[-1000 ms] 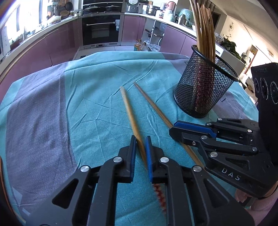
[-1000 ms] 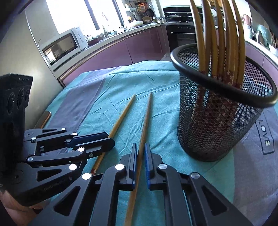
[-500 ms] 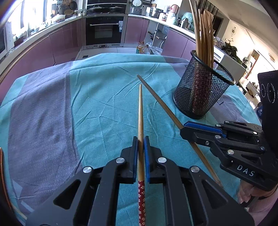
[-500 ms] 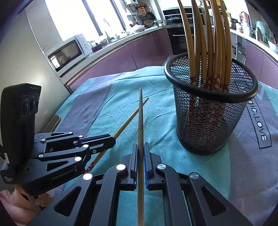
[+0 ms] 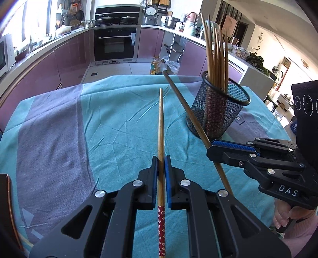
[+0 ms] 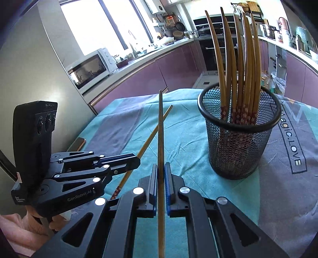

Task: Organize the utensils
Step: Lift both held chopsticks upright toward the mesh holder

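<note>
You're in home kitchen. Built-in oven (image 5: 115,44) under hob with pans, purple cabinets (image 5: 69,59) along curved counter, microwave (image 6: 89,68) by window, rice cooker (image 5: 150,14) and pots on worktop, oil bottles (image 5: 156,66) on floor. Table with teal-grey cloth (image 5: 59,129) in front of you; living area beyond, right.
</note>
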